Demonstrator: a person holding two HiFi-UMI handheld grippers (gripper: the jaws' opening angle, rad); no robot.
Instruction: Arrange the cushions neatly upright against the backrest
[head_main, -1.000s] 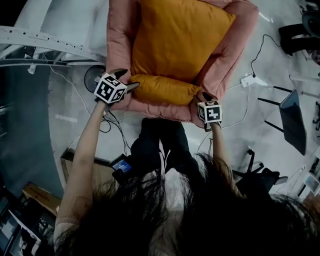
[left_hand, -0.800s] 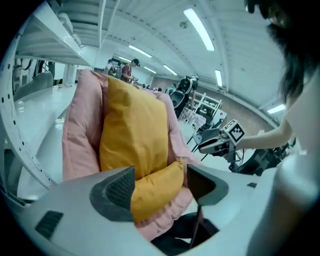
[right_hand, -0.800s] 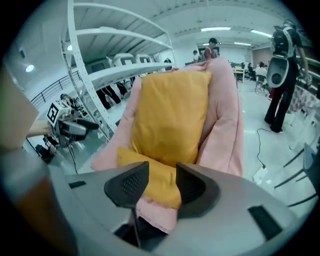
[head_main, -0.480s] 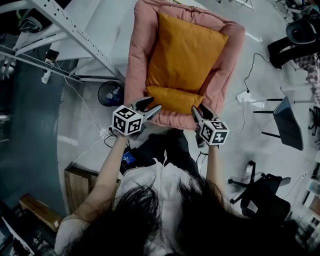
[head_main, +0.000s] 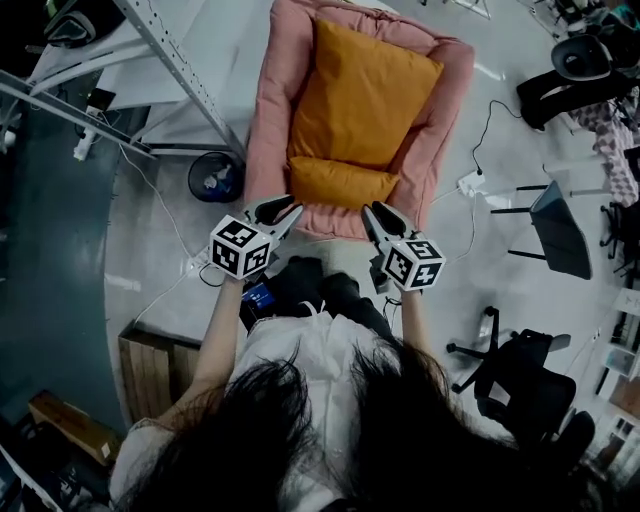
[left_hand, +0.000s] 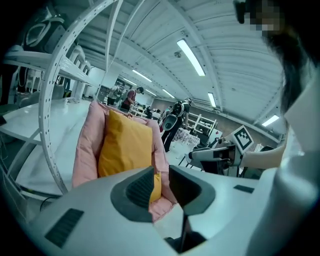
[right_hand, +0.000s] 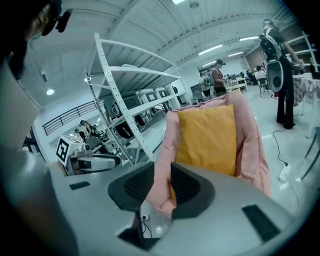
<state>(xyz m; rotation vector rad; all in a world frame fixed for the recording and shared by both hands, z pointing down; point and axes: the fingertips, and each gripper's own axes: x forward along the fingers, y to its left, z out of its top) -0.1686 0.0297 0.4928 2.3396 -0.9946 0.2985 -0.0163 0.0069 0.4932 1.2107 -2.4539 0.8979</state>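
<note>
A pink armchair (head_main: 268, 110) holds a large orange cushion (head_main: 365, 90) standing against its backrest. In front of it a small orange cushion (head_main: 335, 183) lies across the seat. My left gripper (head_main: 284, 209) hovers just off the chair's front left corner. The right gripper (head_main: 375, 214) hovers off the front right corner. Both pairs of jaws are closing to a narrow gap with nothing between them. In the left gripper view the gripper (left_hand: 161, 182) points at the chair (left_hand: 87, 145). The right gripper (right_hand: 162, 182) faces the big cushion (right_hand: 207, 137).
A white metal rack (head_main: 170, 60) stands left of the chair, with a round black bin (head_main: 213, 180) at its foot. A power strip (head_main: 470, 183) and cables lie on the floor to the right. Office chairs (head_main: 555, 75) and a wooden crate (head_main: 155, 365) stand around.
Both grippers have drawn back from the small cushion's ends toward the person. The left jaws, wide apart before, have narrowed, and the right jaws too.
</note>
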